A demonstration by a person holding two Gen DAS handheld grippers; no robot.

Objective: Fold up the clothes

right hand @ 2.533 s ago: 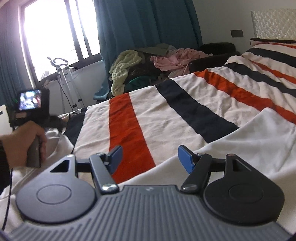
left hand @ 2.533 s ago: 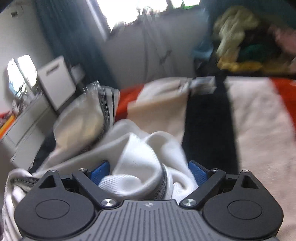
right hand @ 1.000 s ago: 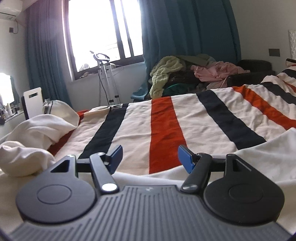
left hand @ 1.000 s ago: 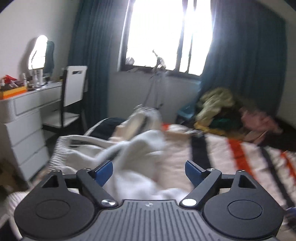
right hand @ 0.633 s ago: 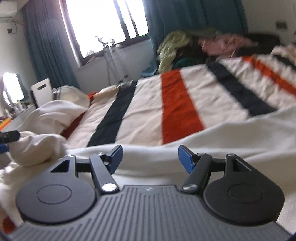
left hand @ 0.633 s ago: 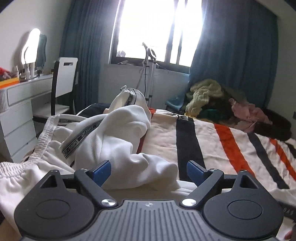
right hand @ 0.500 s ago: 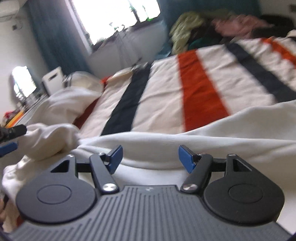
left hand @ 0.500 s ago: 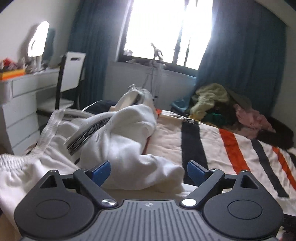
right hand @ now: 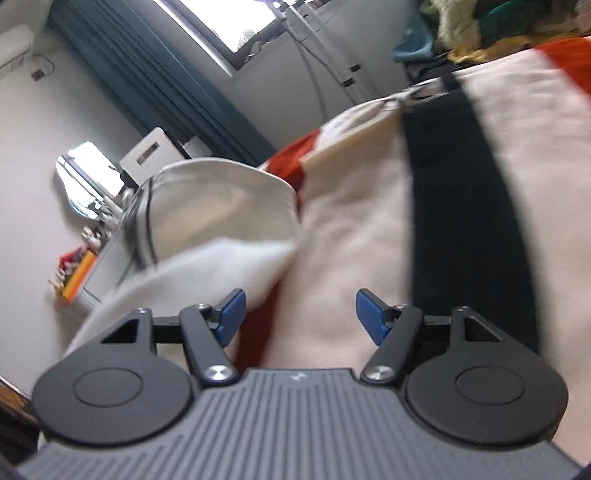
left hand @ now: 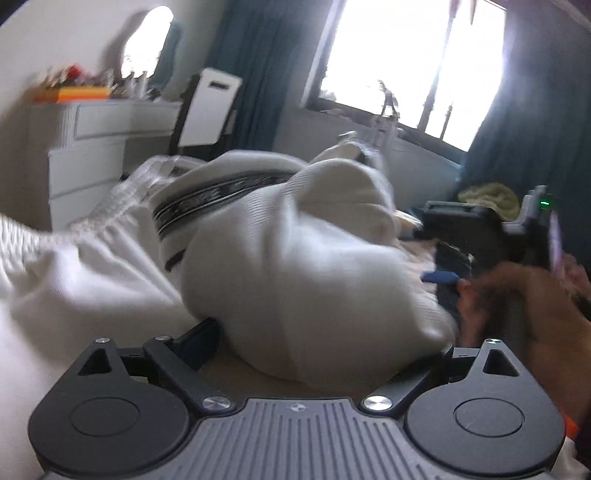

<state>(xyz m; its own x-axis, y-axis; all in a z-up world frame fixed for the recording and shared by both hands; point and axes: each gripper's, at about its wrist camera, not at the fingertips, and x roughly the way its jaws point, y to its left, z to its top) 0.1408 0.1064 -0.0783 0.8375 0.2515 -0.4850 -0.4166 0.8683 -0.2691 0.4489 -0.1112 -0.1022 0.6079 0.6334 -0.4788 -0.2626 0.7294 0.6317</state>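
A crumpled white garment with a black printed band lies heaped on the bed, filling the middle of the left wrist view. My left gripper is open, its jaws wide apart on either side of the heap's near fold. In the right wrist view the same white garment lies at the left on the striped blanket. My right gripper is open and empty, just right of the garment's edge. It also shows in the left wrist view, held in a hand beside the heap.
A white dresser with a mirror and a white chair stand left of the bed. A window with dark curtains is behind. A pile of other clothes lies beyond the bed's far end.
Both grippers have moved in toward the white heap. The left one is now closer to it, with the fold between its jaws. The right one has tilted and swung left to the garment's edge.
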